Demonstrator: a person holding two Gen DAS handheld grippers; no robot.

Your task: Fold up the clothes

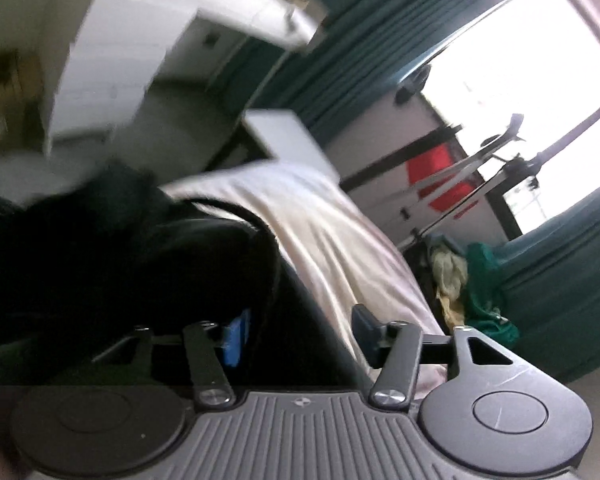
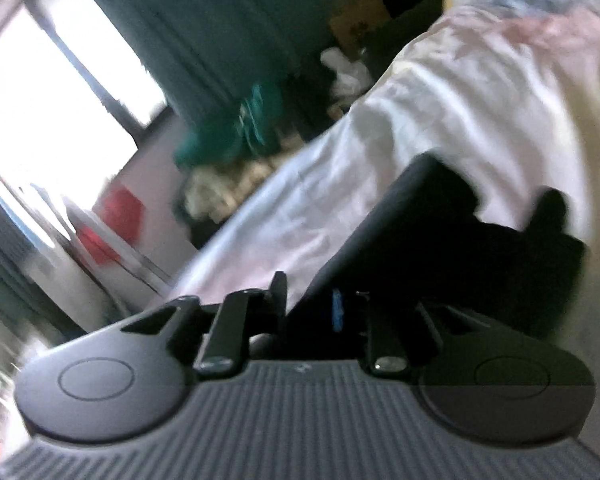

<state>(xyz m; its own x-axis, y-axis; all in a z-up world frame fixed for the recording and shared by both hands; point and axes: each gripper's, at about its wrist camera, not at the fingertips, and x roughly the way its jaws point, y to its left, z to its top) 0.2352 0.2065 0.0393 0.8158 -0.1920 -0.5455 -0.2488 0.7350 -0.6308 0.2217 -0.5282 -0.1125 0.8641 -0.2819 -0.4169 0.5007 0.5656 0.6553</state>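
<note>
A black garment (image 1: 112, 248) hangs in front of my left gripper (image 1: 300, 332), above a bed with a pale sheet (image 1: 332, 240). The left jaws stand wide apart, and black cloth lies between them; whether they grip it I cannot tell. In the right wrist view the same black garment (image 2: 440, 232) runs into my right gripper (image 2: 312, 304), whose jaws are close together on its edge. The pale sheet (image 2: 440, 112) lies behind it. Both views are tilted and blurred.
A pile of green and yellow clothes (image 1: 476, 284) lies beyond the bed, and shows in the right wrist view (image 2: 228, 148). Teal curtains (image 1: 340, 76) flank a bright window (image 1: 520, 60). A white cabinet (image 1: 112, 72) stands at the left. A tripod (image 1: 496, 168) stands by the window.
</note>
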